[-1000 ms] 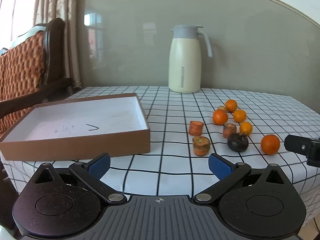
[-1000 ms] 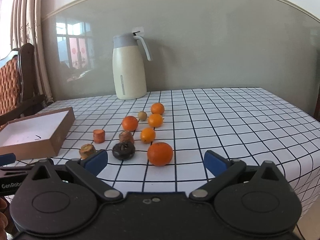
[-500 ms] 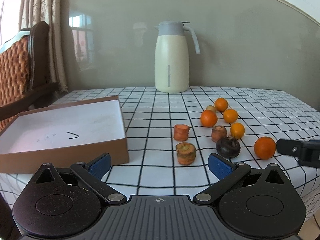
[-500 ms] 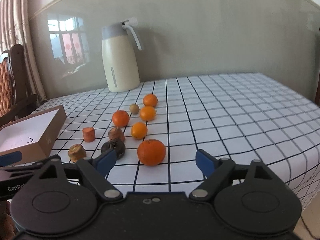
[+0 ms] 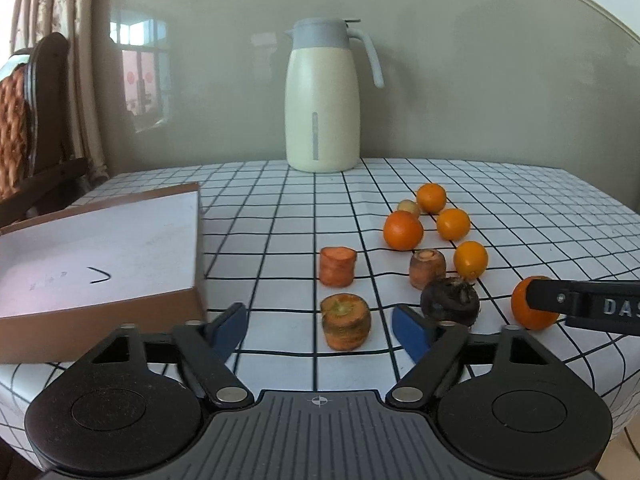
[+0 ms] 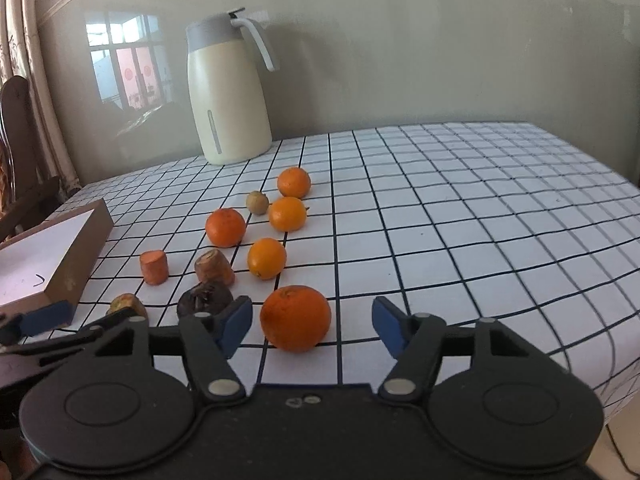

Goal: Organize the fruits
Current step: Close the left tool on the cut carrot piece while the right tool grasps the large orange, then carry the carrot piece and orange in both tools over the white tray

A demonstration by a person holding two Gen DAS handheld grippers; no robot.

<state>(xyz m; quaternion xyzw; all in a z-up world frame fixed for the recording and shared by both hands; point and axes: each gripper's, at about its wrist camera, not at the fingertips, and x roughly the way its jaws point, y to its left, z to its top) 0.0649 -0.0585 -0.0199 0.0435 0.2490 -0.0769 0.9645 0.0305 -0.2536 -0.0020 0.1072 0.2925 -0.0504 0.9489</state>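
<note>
Left gripper (image 5: 319, 330): fingers (image 5: 228, 326) closing, not yet touching anything; a carrot stub stands between them, toward 12 o'clock of the tips.
Right gripper (image 6: 312, 326): fingers (image 6: 236, 322) closing, pads clear of the fruit; the large orange sits between them, nearer the left pad.
Large orange (image 6: 295, 317): on the worktop at the near edge of the group; in the left wrist view it lies at 3 o'clock, partly behind a dark finger of the right gripper.
Near carrot stub (image 5: 345, 321): upright, cut face up, mottled skin.
Dark round fruit (image 5: 449, 306): just beside the left gripper's right pad, at 1 o'clock of it.
Second carrot stub (image 5: 337, 266): upright, at 12 o'clock of the near stub, apart from it.
Third carrot stub (image 5: 427, 268): brownish, just behind the dark fruit; whether they touch cannot be told.
Small oranges: one (image 5: 470, 260) beside the third stub, one (image 5: 403, 230) and one (image 5: 453, 223) farther back, one (image 5: 431, 197) farthest.
Small tan fruit (image 6: 257, 202): among the far oranges, near two of them.
Cardboard box (image 5: 100, 304): open, shallow, white inside with a pen mark; at 9 to 10 o'clock in the left wrist view, well apart from the fruit.
Worktop (image 6: 460, 216): white cloth with black grid.
Jug (image 5: 323, 98): cream body, grey lid and handle, at 12 o'clock by the wall.
Chair (image 5: 24, 120): dark wood, orange cushion, beyond the worktop's left edge.
</note>
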